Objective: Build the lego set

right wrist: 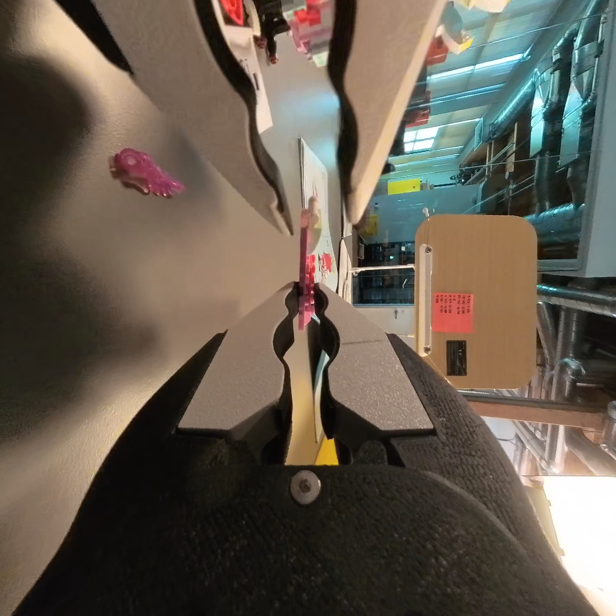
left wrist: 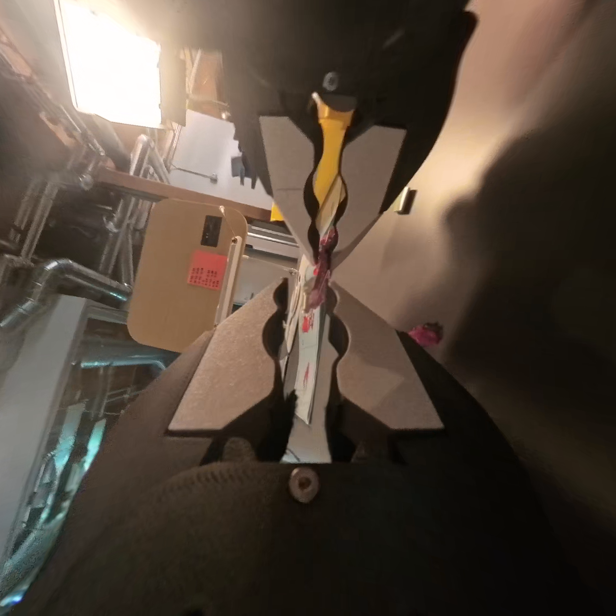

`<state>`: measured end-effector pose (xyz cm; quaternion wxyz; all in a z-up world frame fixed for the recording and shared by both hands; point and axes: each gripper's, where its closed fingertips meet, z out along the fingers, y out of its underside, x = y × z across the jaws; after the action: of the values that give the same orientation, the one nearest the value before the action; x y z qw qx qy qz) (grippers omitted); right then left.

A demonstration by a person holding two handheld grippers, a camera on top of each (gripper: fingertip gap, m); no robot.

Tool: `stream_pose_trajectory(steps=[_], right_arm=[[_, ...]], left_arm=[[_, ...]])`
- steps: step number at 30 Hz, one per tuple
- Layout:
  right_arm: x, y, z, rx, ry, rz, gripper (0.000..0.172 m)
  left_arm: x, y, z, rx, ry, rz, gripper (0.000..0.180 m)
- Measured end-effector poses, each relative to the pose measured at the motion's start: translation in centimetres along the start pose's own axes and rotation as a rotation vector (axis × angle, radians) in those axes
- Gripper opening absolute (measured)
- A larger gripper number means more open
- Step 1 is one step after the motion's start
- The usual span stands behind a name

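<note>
My right gripper (right wrist: 305, 290) is shut on a thin pink studded plate (right wrist: 304, 263), gripped edge-on at the fingertips. The plate's far end reaches between the fingertips of my left gripper (right wrist: 320, 223), with a gap on each side. In the left wrist view my left gripper (left wrist: 308, 288) stands open tip to tip with the right gripper (left wrist: 325, 253). The pink piece (left wrist: 321, 270) shows blurred between them. A translucent magenta wing-shaped piece (right wrist: 146, 173) lies loose on the pale table (right wrist: 100, 266); it also shows in the left wrist view (left wrist: 426, 333).
A white printed sheet with red pictures (right wrist: 316, 173) lies behind the grippers. A pile of pink and red bricks (right wrist: 310, 30) sits farther off. A wooden board with a pink sticky note (right wrist: 476, 300) hangs in the background. A yellow part (left wrist: 330, 153) shows inside the right gripper. Tip to tip, the grippers are about 5 cm apart. The left tips stand about 6 cm off the translucent magenta wing-shaped piece (right wrist: 146, 173). My left wrist view (left wrist: 420, 331) looks at it from another angle.
</note>
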<state>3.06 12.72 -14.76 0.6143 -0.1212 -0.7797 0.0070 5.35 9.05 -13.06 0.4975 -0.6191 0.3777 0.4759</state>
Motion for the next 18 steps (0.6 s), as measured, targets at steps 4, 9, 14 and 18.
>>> stream_pose_trajectory(steps=[4,9,14,18], right_arm=[[0.0,0.0,-0.3,0.006,0.002,-0.028,0.006],[0.2,-0.3,-0.6,0.031,-0.002,-0.017,0.006],[0.2,-0.4,-1.4,0.097,-0.030,0.012,0.007],[0.1,1.4,-4.4,0.216,-0.241,0.391,0.030]], left_arm=[[-0.5,0.3,-0.1,0.001,-0.002,-0.073,0.030],[0.3,0.9,0.2,-0.039,0.026,-0.046,0.019],[0.3,0.9,0.0,-0.054,0.033,-0.037,0.008],[0.9,1.6,0.2,-0.087,0.060,-0.015,0.008]])
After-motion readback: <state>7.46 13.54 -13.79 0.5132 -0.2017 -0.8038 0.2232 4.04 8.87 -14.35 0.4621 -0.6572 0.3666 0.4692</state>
